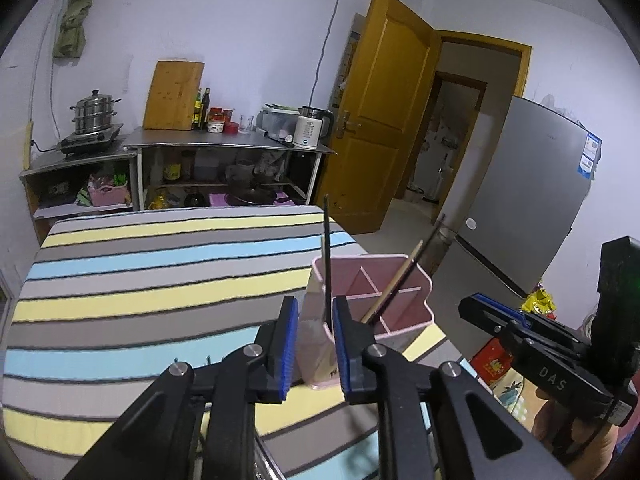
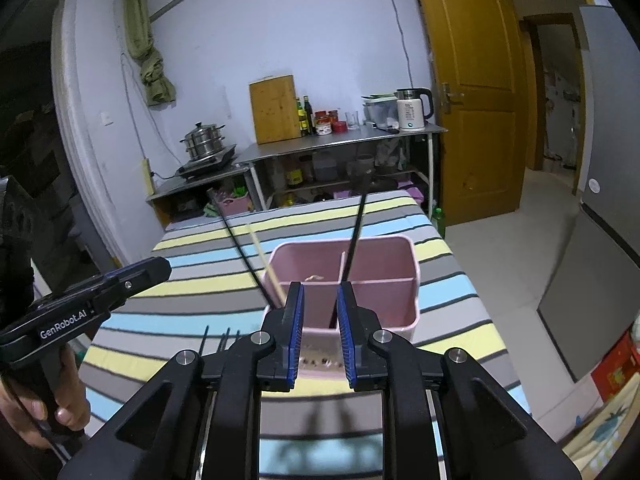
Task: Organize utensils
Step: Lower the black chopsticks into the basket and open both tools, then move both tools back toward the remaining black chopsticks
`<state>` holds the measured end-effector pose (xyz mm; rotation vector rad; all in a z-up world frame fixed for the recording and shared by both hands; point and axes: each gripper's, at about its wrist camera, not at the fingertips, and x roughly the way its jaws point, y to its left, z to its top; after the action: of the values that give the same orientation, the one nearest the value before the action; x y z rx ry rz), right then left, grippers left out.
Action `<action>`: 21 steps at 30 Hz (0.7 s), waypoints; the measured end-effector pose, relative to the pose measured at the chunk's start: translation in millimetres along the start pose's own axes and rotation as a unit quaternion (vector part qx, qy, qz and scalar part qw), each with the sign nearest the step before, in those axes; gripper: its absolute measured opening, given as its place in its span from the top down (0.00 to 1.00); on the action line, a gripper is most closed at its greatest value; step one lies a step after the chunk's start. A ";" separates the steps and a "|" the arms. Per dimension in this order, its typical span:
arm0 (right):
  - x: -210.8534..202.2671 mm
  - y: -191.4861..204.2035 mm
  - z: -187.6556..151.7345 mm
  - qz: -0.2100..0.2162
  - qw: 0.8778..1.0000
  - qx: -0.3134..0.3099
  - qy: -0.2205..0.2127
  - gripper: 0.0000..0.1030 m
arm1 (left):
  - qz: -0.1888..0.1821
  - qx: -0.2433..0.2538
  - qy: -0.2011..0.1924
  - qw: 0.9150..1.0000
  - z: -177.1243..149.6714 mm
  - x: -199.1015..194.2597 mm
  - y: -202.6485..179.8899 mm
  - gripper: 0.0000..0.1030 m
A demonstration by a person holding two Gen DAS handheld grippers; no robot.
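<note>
two grippers flank the pink caddy (image 2: pixel 372 280) on the striped counter (image 1: pixel 140 280). my right fingers (image 2: pixel 346 336) sit apart around an upright black chopstick (image 2: pixel 352 256); left fingers (image 1: pixel 342 344) apart, nearer the caddy's corner.

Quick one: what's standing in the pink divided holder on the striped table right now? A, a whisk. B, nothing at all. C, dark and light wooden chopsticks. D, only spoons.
C: dark chopsticks and a light wooden chopstick lean out of the pink holder.
</note>
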<state>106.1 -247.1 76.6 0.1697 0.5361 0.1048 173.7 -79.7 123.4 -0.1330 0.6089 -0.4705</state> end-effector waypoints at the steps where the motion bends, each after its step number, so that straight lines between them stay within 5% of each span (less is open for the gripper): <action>1: -2.5 4.0 -3.4 0.001 1.000 -0.004 0.001 0.83 | 0.002 -0.001 0.000 1.000 -4.7 -4.0 1.5 0.82; 21: 1.0 44.9 -68.2 0.045 0.997 -0.022 0.053 0.83 | 0.054 -0.010 0.023 0.998 -79.1 -37.7 33.2 0.79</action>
<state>69.3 -193.8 26.8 0.1465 0.6310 0.2148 113.6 -31.5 70.0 -0.1081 0.6625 -0.3636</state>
